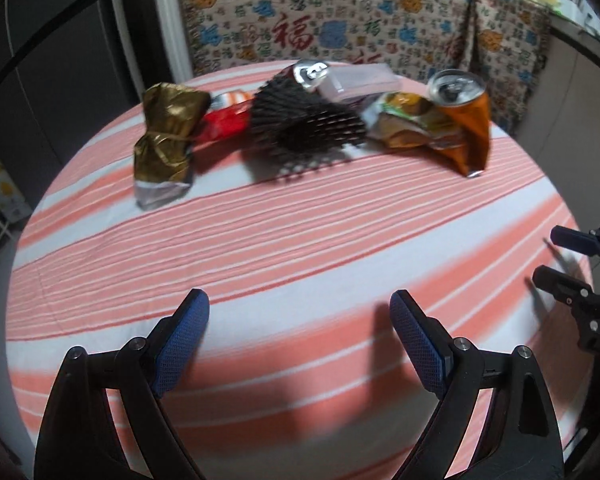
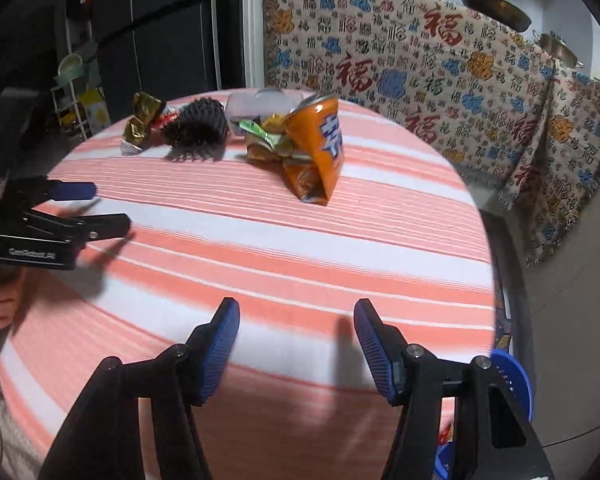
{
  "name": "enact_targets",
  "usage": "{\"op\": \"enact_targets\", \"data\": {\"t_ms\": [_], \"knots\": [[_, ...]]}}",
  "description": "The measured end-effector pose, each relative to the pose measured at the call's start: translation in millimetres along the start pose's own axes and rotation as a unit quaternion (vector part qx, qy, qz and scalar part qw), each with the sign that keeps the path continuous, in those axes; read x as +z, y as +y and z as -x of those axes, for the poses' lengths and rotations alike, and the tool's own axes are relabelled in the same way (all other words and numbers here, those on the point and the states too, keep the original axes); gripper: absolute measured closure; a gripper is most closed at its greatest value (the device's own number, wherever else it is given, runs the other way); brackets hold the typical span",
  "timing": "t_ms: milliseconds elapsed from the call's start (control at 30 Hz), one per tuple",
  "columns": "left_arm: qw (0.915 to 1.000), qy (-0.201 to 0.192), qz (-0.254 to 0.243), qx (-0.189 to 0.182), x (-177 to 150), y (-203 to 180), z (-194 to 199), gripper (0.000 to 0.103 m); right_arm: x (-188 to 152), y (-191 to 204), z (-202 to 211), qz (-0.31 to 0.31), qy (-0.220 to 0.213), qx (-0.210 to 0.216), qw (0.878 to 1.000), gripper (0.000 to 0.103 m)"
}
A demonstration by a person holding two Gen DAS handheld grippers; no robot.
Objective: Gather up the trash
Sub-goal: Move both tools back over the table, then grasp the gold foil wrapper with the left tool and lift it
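Observation:
Trash lies in a row at the far side of a round table with a pink-and-white striped cloth. A gold foil wrapper is at the left, then a red wrapper, a black spiky liner, a crushed silver can, a clear plastic box, a green-yellow snack bag and a crushed orange can. The orange can is nearest in the right wrist view. My left gripper is open and empty over the near cloth. My right gripper is open and empty too.
A patterned cloth with red characters hangs behind the table. A dark fridge stands at the back left. A blue bin with trash sits on the floor by the table's right edge. Pans rest on the counter behind.

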State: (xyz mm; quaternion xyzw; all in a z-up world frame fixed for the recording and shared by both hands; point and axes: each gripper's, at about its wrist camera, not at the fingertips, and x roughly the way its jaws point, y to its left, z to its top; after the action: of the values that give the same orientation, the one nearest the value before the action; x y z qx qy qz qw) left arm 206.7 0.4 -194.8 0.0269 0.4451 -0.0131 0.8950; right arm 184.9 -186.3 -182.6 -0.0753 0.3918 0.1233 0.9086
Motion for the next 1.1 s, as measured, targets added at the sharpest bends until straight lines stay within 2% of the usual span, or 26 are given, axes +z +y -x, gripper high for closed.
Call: {"op": "enact_targets", "data": {"t_ms": [100, 267, 400, 567, 733, 900, 1100], "knots": [[0.9999, 0.005, 0.012, -0.010, -0.6, 11.2, -5.4, 0.008, 7.2, -1.4, -19.1, -0.012, 0.013, 0.001, 1.000, 0.042], [0.9999, 0.013, 0.010, -0.004, 1.6, 21.8, -10.6, 0.000, 26.7, -3.7, -35.5, -0.034, 0.027, -0.010, 0.999, 0.040], [0.9999, 0.014, 0.007, -0.005, 4.8, 37.4, -13.0, 0.000, 39.9, -4.6, -48.5, -0.057, 0.027, -0.025, 0.998, 0.034], [0.9997, 0.013, 0.021, 0.002, 9.6, 65.5, -17.4, 0.000, 44.0, -2.6, -53.8, -0.063, 0.029, -0.029, 0.997, 0.033], [0.9998, 0.011, 0.018, -0.001, 28.5, 87.3, -32.7, 0.000, 43.1, -2.1, -53.6, -0.060, 0.029, -0.033, 0.997, 0.033], [0.9996, -0.010, 0.023, -0.012, 51.1, 106.4, -44.3, 0.001, 43.1, -2.2, -54.2, -0.060, 0.029, -0.033, 0.997, 0.033], [0.9987, -0.046, 0.010, -0.021, 67.0, 104.9, -42.9, 0.006, 42.7, -1.9, -54.5, -0.060, 0.028, -0.035, 0.997, 0.032]]}}
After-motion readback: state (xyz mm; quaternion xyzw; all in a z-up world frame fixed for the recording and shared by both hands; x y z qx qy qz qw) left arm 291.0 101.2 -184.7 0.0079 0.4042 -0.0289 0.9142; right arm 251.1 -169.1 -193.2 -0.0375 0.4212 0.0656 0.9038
